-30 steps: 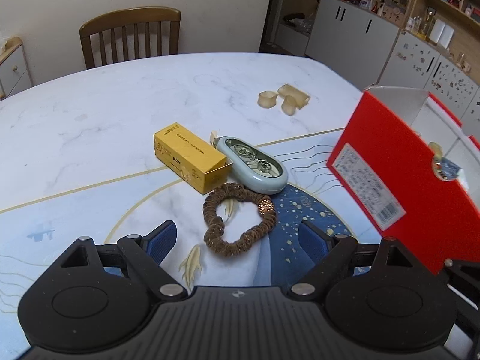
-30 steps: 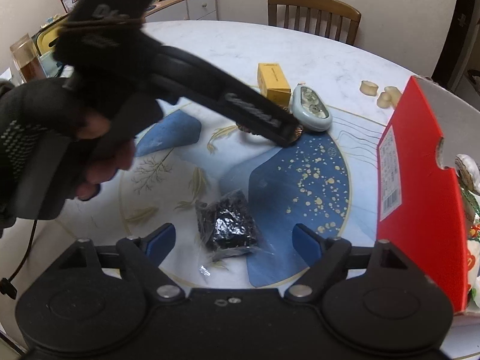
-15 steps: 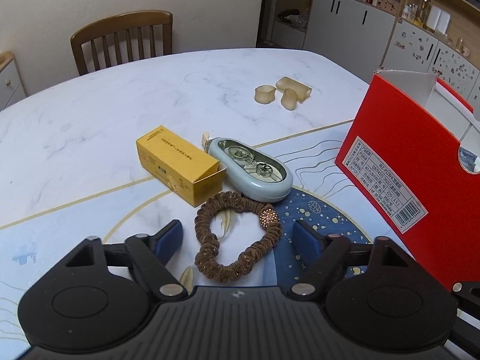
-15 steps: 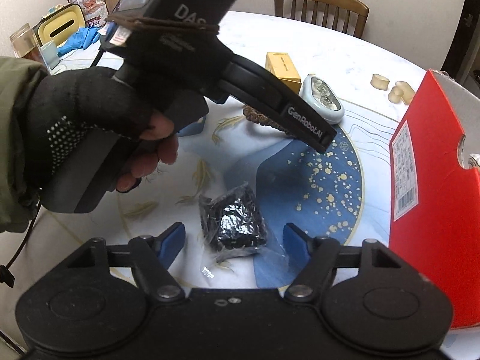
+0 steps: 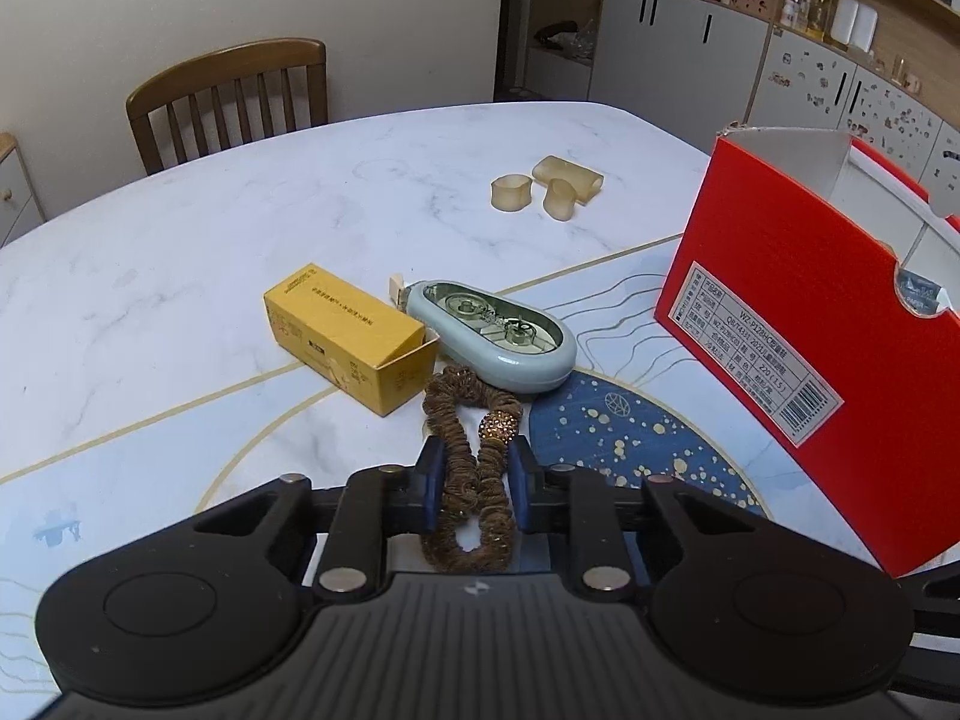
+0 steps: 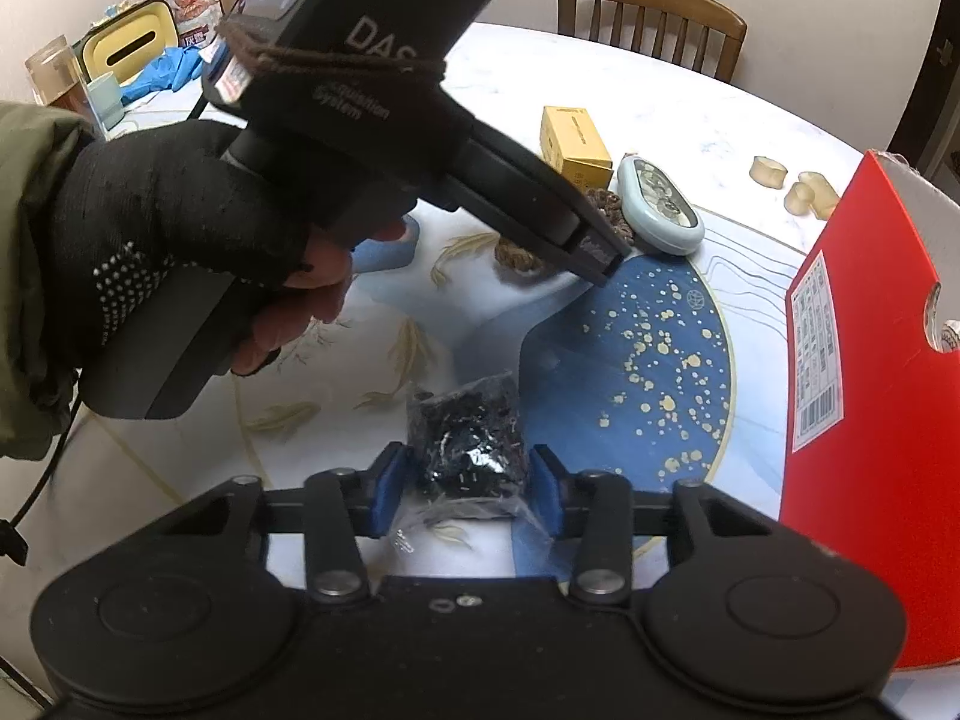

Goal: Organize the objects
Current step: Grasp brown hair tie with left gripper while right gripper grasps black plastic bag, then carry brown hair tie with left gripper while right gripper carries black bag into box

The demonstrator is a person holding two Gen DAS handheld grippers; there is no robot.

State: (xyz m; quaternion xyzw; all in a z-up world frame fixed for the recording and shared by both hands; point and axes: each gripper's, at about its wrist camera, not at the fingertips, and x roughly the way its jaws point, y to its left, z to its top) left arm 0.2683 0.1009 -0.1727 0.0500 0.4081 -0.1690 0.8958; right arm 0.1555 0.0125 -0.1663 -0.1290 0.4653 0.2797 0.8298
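Note:
My left gripper [image 5: 471,486] is shut on a brown hair scrunchie [image 5: 470,450] with a gold bead, squeezing it narrow on the table. The scrunchie also shows in the right wrist view [image 6: 606,207], partly hidden by the left gripper's body [image 6: 594,255]. My right gripper [image 6: 462,489] is shut on a clear bag of small black pieces [image 6: 471,441] on the table. A red open box [image 5: 798,324] stands at the right; it also shows in the right wrist view [image 6: 876,396].
A yellow carton [image 5: 348,336] and a pale blue tape dispenser [image 5: 498,339] lie just beyond the scrunchie. Three tan rubbery rings [image 5: 546,186] lie farther back. A wooden chair [image 5: 234,96] stands behind the table. Clutter [image 6: 126,66] sits at the table's far left.
Both grippers have closed: the left onto the scrunchie, now pinched narrow, and the right onto the bag of black pieces. Both have also moved forward over their objects.

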